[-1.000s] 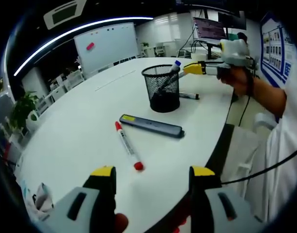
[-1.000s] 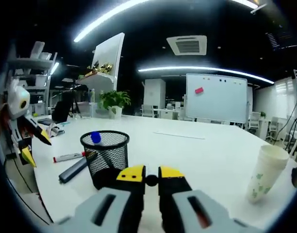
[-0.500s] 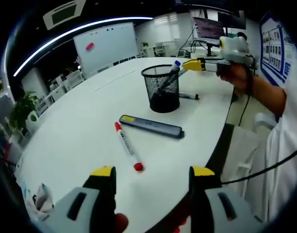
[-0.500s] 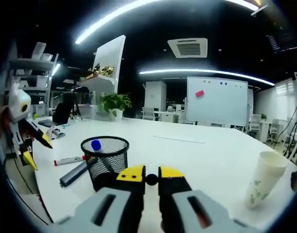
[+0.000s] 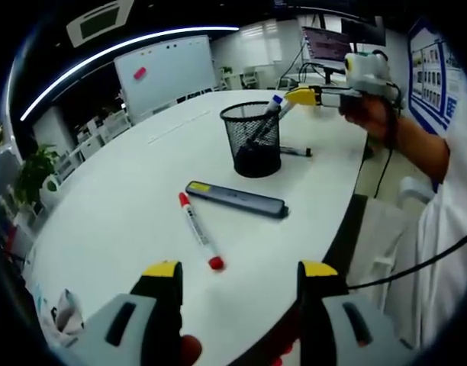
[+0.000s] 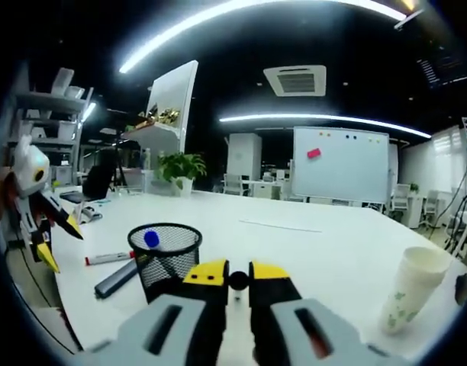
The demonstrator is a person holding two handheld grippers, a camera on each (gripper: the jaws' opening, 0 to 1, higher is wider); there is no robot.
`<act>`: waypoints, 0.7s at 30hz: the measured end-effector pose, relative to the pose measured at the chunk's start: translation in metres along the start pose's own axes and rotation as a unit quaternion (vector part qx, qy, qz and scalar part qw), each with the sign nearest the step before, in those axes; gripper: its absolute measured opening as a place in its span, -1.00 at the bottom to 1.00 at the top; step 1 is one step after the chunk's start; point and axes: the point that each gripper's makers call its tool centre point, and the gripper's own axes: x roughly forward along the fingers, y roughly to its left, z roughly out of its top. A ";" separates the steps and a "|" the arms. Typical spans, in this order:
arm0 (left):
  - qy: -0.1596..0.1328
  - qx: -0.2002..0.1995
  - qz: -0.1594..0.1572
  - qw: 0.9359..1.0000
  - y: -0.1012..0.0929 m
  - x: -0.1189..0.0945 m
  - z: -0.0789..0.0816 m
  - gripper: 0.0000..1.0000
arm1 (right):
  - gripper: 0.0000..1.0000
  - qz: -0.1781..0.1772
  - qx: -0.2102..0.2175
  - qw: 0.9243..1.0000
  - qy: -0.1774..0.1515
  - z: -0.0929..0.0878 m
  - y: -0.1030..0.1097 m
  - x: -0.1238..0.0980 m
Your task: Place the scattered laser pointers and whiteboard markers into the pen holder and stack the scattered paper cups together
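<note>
left gripper view shows your left gripper wide open, a red marker just ahead. your right gripper pinches a small black thing above the pen holder.

White table, mesh pen holder (upright), red marker, laser pointer, paper cup

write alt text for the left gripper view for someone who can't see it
On a white table, a red-capped marker and a dark laser pointer lie in front of a black mesh pen holder with a blue-capped marker standing in it. The right tool hovers beside the holder's rim, and the left tool is open in the foreground.
</note>
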 end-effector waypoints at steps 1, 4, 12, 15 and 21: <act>0.000 0.000 0.000 1.000 0.000 0.000 0.000 0.21 | -0.79 0.000 -0.001 1.000 -0.002 0.002 0.002 -0.001; 0.000 0.000 0.000 1.000 0.000 0.000 0.000 0.21 | -0.79 -0.002 -0.003 1.000 -0.006 0.007 0.005 -0.002; 0.001 -0.001 0.000 1.000 0.000 0.000 -0.001 0.21 | -0.79 -0.001 -0.005 1.000 -0.011 0.012 0.001 -0.002; 0.000 -0.001 0.001 1.000 0.000 -0.001 -0.001 0.21 | -0.79 0.000 -0.004 1.000 -0.014 0.014 0.000 -0.001; 0.000 -0.001 0.000 1.000 0.000 0.000 -0.001 0.21 | -0.79 0.003 -0.004 1.000 -0.015 0.015 0.000 0.001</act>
